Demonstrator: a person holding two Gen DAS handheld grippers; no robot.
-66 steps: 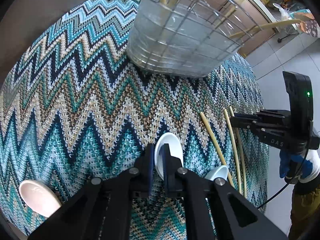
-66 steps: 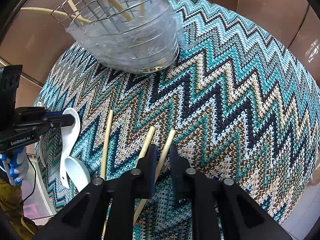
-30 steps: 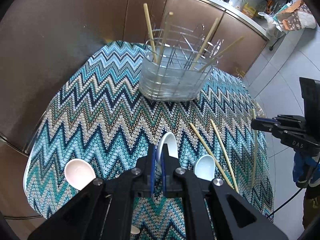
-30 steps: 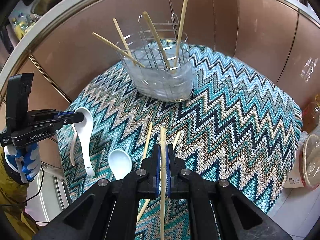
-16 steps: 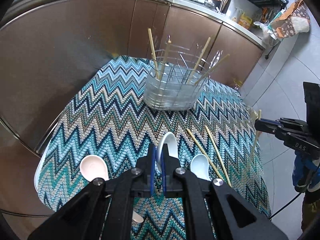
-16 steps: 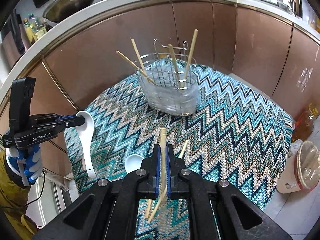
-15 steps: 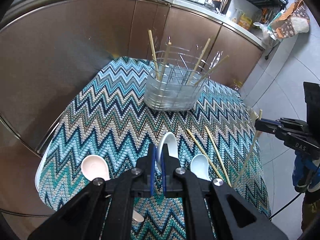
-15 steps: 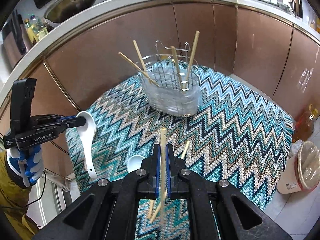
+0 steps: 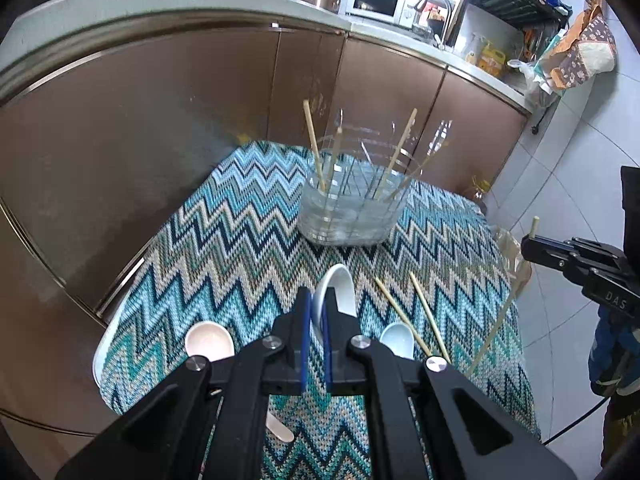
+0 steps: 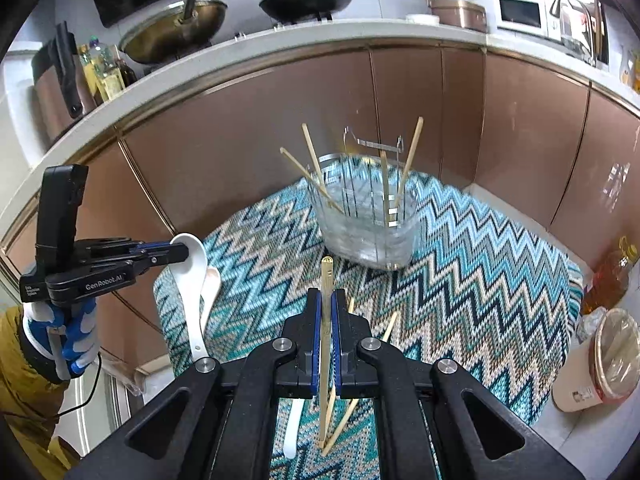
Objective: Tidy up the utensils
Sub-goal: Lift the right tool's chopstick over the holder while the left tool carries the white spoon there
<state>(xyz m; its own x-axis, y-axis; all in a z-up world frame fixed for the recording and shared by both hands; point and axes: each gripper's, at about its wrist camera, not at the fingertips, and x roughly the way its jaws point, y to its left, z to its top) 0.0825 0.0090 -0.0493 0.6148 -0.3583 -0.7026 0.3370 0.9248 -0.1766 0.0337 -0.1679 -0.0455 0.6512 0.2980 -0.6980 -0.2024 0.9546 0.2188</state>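
Chopstick (image 10: pixel 326 320) clamped in right hand-held gripper (image 10: pixel 327 312)

A white ceramic spoon (image 9: pixel 335 289) hangs in the air, pinched at its bowl with the handle pointing down. A pale wooden chopstick (image 10: pixel 326 320) is held upright, clear of the surface. Two more chopsticks (image 9: pixel 414 322) lie side by side on the zigzag cloth (image 9: pixel 224 240), just beside a light blue spoon (image 9: pixel 397 339); a pinkish spoon (image 9: pixel 210 341) lies further left. The wire utensil basket (image 10: pixel 366 216) in its clear tray stands at the far end, with four chopsticks leaning inside it.
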